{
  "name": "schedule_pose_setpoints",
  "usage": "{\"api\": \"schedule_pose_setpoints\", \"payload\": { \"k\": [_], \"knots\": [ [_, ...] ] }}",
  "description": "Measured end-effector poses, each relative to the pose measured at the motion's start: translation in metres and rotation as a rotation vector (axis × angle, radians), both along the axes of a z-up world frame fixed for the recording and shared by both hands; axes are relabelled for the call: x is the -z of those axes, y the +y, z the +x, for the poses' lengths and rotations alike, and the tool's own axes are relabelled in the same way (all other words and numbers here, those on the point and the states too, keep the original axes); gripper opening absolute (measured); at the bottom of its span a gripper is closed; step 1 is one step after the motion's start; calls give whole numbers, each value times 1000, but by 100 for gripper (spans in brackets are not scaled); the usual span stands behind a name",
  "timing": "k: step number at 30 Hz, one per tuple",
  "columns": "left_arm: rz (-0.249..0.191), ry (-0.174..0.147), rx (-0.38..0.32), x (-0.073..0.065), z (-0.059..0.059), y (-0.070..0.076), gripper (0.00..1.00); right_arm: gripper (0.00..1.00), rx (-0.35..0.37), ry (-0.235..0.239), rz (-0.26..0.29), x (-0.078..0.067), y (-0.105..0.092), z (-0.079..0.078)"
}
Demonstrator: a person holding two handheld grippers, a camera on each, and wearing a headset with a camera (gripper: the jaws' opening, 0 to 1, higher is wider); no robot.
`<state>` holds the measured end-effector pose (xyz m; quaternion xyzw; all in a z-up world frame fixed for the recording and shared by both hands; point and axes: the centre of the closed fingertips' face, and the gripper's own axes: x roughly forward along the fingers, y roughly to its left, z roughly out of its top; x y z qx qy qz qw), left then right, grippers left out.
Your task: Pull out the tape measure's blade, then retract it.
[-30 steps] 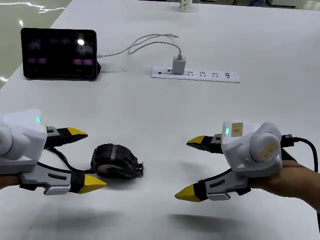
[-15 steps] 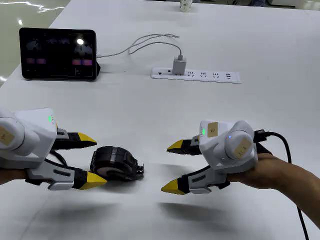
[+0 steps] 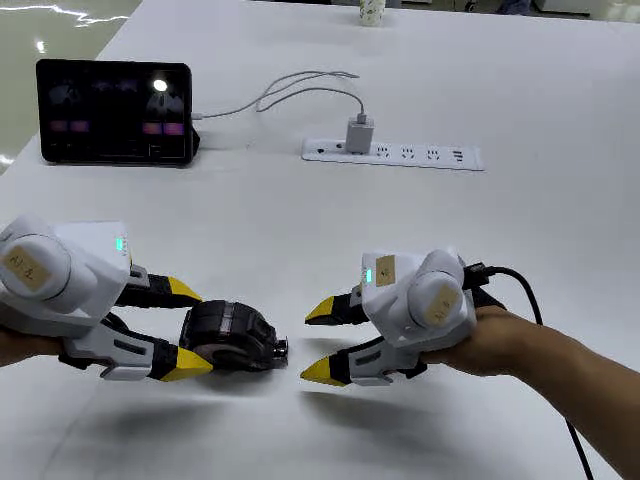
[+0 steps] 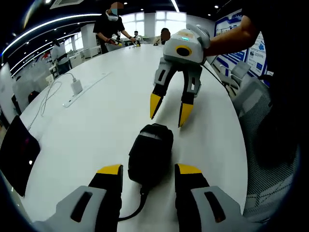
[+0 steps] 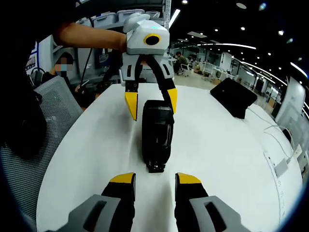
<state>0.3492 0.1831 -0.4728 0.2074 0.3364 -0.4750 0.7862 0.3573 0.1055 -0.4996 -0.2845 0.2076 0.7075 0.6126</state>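
Open-plan office or lab, long white table [image 3: 300, 230], mesh chair [image 5: 53, 111], ceiling strip lights [image 5: 227, 45], power strip [image 3: 392, 153], tablet [image 3: 114, 112]

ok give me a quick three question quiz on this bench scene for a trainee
1. True or false: the blade of the black round-cased tape measure is already pulled far out across the white table.
2. Are the jaws of the right claw apart or closed together?
3. What lies between the jaws of the left claw? A nothing; B the tape measure; C the right claw.
Key: 1 false; 2 apart; 3 B.
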Motion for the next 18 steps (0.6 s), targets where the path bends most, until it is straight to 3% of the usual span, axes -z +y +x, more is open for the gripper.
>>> {"api": "schedule_pose_setpoints", "payload": {
  "k": [9, 18],
  "knots": [
    [35, 14, 49, 3, 1, 2, 28, 21, -29, 9, -12, 7, 13, 0],
    [51, 19, 86, 8, 4, -2, 26, 14, -46, 12, -23, 13, 21, -1]
  ]
}}
